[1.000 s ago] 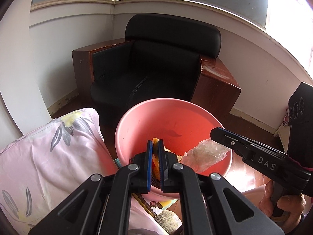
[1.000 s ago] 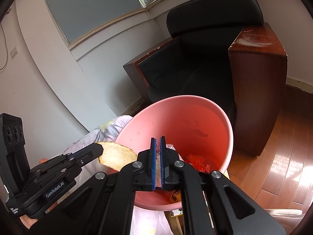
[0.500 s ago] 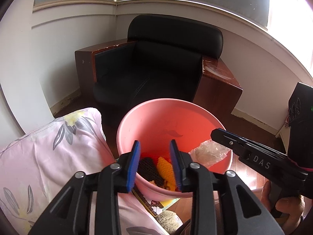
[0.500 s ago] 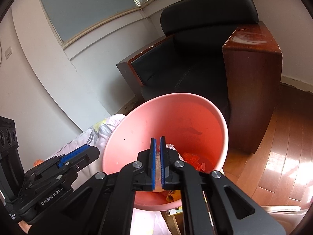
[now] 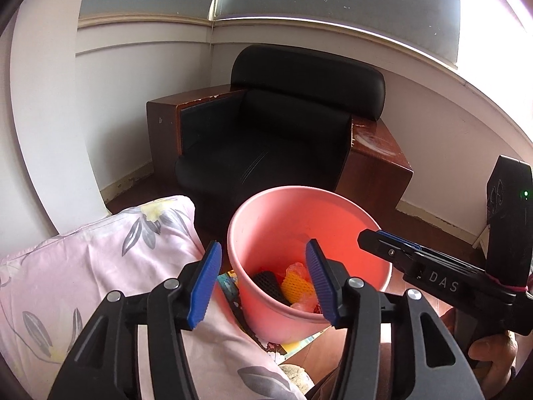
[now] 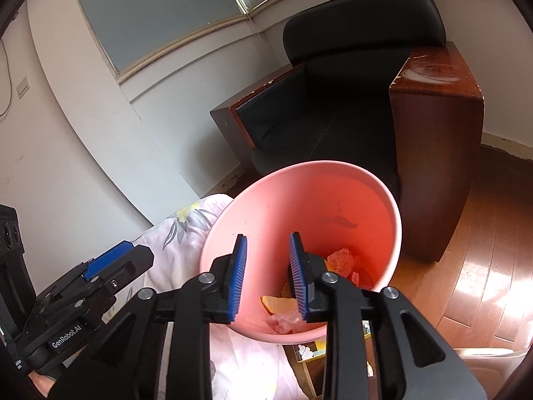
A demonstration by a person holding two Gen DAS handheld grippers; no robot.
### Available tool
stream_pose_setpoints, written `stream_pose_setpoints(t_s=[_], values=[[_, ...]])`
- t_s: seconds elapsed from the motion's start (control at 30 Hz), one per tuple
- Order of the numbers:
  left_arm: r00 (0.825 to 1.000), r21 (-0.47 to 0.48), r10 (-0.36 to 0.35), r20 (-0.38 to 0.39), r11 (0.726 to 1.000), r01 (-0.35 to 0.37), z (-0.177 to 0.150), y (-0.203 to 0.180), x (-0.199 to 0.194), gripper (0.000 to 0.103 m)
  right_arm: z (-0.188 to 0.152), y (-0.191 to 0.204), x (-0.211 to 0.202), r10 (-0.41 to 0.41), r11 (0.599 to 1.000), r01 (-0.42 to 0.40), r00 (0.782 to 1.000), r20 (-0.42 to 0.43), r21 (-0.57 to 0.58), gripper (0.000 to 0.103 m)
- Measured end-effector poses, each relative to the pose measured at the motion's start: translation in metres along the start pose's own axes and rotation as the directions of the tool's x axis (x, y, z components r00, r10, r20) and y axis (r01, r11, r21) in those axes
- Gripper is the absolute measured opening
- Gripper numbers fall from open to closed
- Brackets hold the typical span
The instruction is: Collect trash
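A pink plastic bin (image 5: 276,220) stands on the floor beside the bed; it also shows in the right wrist view (image 6: 333,196). Inside lie a yellow mesh piece (image 5: 294,283), a black mesh piece (image 5: 266,281), an orange slice-like scrap (image 6: 278,303) and crumpled clear plastic (image 6: 339,258). My left gripper (image 5: 263,283) is open and empty, just above the bin's near rim. My right gripper (image 6: 268,276) is open and empty over the bin's near rim; it also shows at the right of the left wrist view (image 5: 393,245).
A pink floral pillow (image 5: 83,266) lies left of the bin. A black leather armchair with brown wooden sides (image 5: 283,143) stands behind the bin in the room's corner. Wooden floor (image 6: 483,250) lies to the right. Coloured paper items (image 5: 230,283) lie under the bin.
Both grippers opened. The left let go of the yellow scrap and the right let go of the clear plastic; both pieces now lie in the bin. Both grippers have drawn back slightly.
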State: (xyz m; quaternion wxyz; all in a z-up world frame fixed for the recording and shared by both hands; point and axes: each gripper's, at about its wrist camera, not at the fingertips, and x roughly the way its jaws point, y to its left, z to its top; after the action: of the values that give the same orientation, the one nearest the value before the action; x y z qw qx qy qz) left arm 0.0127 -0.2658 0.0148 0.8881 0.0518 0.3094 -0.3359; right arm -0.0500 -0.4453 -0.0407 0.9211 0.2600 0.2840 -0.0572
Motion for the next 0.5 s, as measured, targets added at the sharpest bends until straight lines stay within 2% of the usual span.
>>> stream_pose_setpoints(t_s=[0.5], values=[[0.999, -0.032, 0.043, 0.027, 0.999, -0.042, -0.014, 0.017, -0.047, 0.053, -0.028, 0.031, -0.019, 0.021, 0.999, -0.022, 0.999, -0.024, -0.036, 0.027]])
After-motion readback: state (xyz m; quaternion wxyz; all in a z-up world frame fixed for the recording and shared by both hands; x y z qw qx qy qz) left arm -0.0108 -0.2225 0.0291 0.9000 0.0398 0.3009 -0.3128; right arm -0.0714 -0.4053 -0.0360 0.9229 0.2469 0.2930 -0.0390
